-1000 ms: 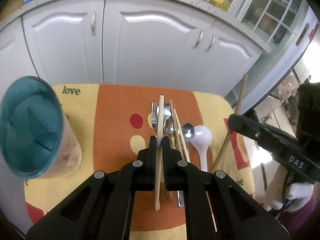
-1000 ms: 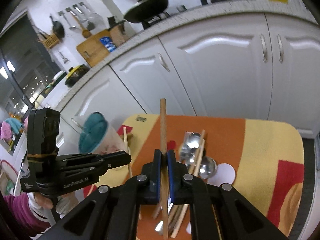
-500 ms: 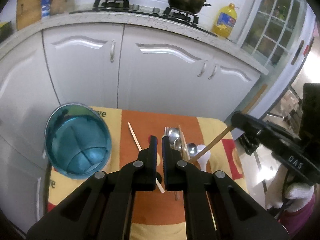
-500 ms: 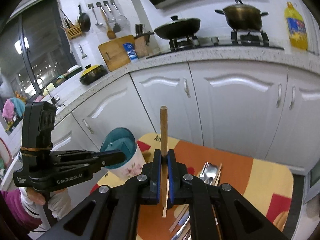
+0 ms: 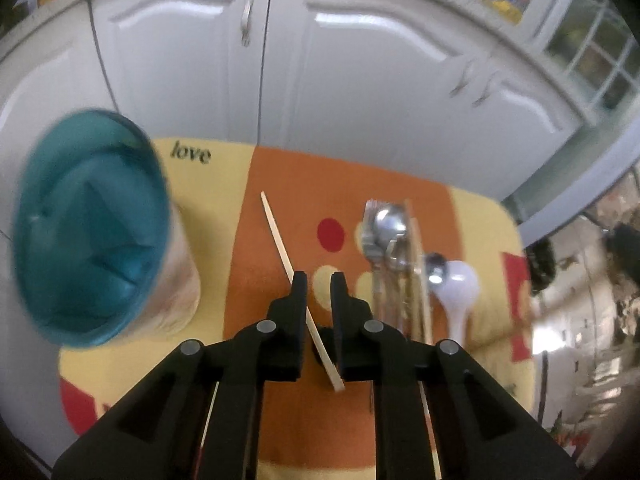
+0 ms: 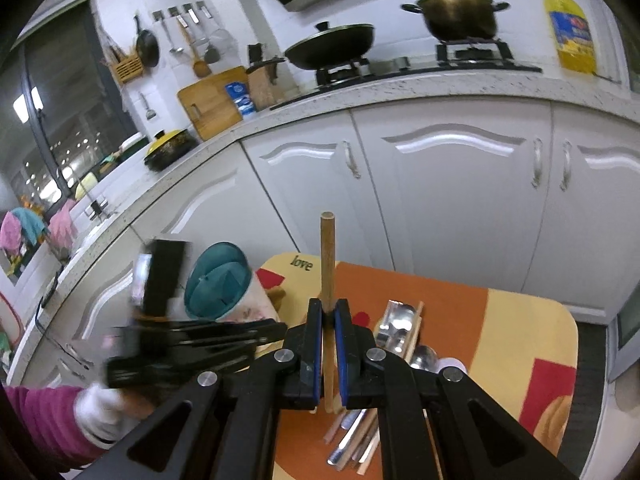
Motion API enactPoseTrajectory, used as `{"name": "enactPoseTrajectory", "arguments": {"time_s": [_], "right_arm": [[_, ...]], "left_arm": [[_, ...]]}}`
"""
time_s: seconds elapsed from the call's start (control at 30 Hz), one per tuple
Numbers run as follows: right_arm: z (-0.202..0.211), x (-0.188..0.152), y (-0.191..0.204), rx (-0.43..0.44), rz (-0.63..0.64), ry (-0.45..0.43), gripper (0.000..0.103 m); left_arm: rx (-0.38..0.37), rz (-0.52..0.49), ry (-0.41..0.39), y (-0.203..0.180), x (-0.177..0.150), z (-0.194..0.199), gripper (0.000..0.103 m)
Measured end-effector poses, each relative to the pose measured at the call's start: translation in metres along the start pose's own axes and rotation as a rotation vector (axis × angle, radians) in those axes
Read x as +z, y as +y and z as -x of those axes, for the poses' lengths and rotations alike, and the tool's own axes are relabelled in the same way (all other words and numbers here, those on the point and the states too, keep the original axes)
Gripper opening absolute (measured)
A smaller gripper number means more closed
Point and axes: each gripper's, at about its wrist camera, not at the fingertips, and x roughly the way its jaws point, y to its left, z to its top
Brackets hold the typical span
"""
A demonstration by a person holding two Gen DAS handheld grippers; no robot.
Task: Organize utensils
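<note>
Two views are on record. Left wrist view: the left claw (image 5: 319,280) stands narrowly parted at lower centre, gripping nothing. A pale chopstick (image 5: 280,240) lies on the orange and yellow mat (image 5: 400,184), running from frame centre down between the jaws without being clamped. The teal holder (image 5: 92,240) stands at the left edge, blurred. The utensil pile (image 5: 400,256), with forks, spoons and a white spoon (image 5: 458,284), lies right of centre.

Right wrist view: the right claw (image 6: 328,308) is at lower centre, closed on a wooden chopstick (image 6: 327,260) held upright. The holder (image 6: 220,280) sits at centre left, near but apart from it; the pile (image 6: 396,336) lies right of the claw.

Judged step: sorting chopsticks into the holder. The next move calls for carrying the gripped stick left over the holder's opening, lowering and releasing it; the left claw must close on the loose stick.
</note>
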Motion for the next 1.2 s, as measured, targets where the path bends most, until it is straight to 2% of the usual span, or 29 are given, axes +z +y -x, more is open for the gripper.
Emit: {"name": "enactPoseTrajectory", "arguments": {"time_s": [0.13,0.17,0.23,0.4,0.47,0.5,0.53,0.57,0.6,0.7,0.8,0.93,1.07,1.2], "right_arm": [[0.004,-0.003,-0.020,0.000,-0.043,-0.003,0.006],[0.005,-0.004,-0.024,0.002,-0.053,-0.004,0.006],[0.004,-0.004,-0.033,0.009,-0.073,-0.004,0.006],[0.000,-0.004,-0.047,0.032,-0.112,-0.006,0.006],[-0.002,-0.003,-0.050,0.039,-0.119,-0.006,0.006],[-0.003,-0.004,-0.052,0.041,-0.122,-0.007,0.006],[-0.004,-0.004,-0.053,0.044,-0.125,-0.007,0.006],[-0.005,-0.004,-0.054,0.046,-0.128,-0.007,0.006],[-0.005,-0.004,-0.054,0.047,-0.130,-0.007,0.006],[-0.006,-0.003,-0.055,0.046,-0.135,-0.010,0.006],[-0.001,-0.002,-0.051,0.042,-0.129,-0.017,0.006],[0.009,0.001,-0.044,0.036,-0.115,-0.034,0.006],[0.013,0.007,-0.032,0.027,-0.088,-0.046,0.006],[0.015,0.007,-0.023,0.012,-0.078,-0.048,0.006]], "left_arm": [[0.093,0.021,0.040,-0.001,0.012,-0.041,0.013],[0.105,0.028,0.050,0.001,0.015,-0.049,0.016],[0.116,0.047,0.067,0.004,0.020,-0.063,0.027],[0.185,0.084,0.109,0.015,0.029,-0.093,0.031],[0.185,0.082,0.090,0.016,0.030,-0.094,0.032],[0.179,0.072,0.097,0.015,0.031,-0.096,0.032],[0.172,0.065,0.096,0.015,0.032,-0.096,0.026],[0.155,0.057,0.098,0.014,0.032,-0.097,0.019],[0.131,0.045,0.104,0.013,0.032,-0.097,0.007],[0.073,0.025,0.102,0.012,0.028,-0.088,0.002],[-0.030,0.012,0.067,0.014,0.020,-0.057,0.001],[-0.108,0.014,0.000,0.021,0.014,-0.008,0.001],[-0.126,-0.003,-0.054,0.027,0.014,0.024,0.001],[-0.104,-0.005,-0.014,0.022,0.010,0.016,0.001]]}}
